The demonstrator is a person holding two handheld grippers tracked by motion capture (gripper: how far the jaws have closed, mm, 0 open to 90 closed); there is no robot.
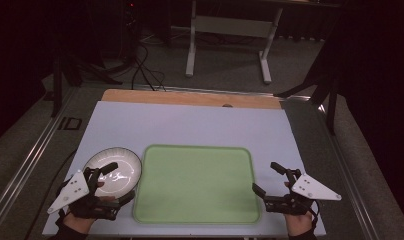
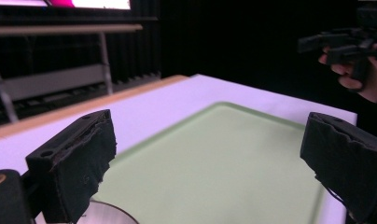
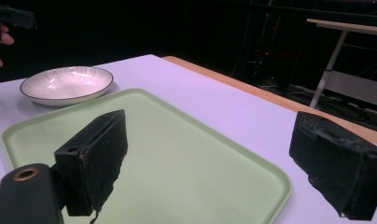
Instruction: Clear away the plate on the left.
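A: Black foam pads come first: the left gripper hangs over the near edge of the plate, jaws spread wide, nothing between them. One jaw sits above the bowl of the plate, the other by its near rim.

B: So the plate is not held?

A: No, it lies flat on the white table, just beside the left edge of the green tray, touching or almost; the pictures do not settle which.

B: And the other hand?

A: The right gripper waits at the tray's right edge, also released and empty.

B: What could spoil a lift onto the tray?

A: Probably the rim. It is thin, glazed and sloped, so pads closing on it at an angle may slide off, or tip the far side up. A dragged plate could also catch the tray's raised lip and shove the tray toward the right gripper.

B: Farther back?

A: A wooden strip along the table's far edge, then dark floor.
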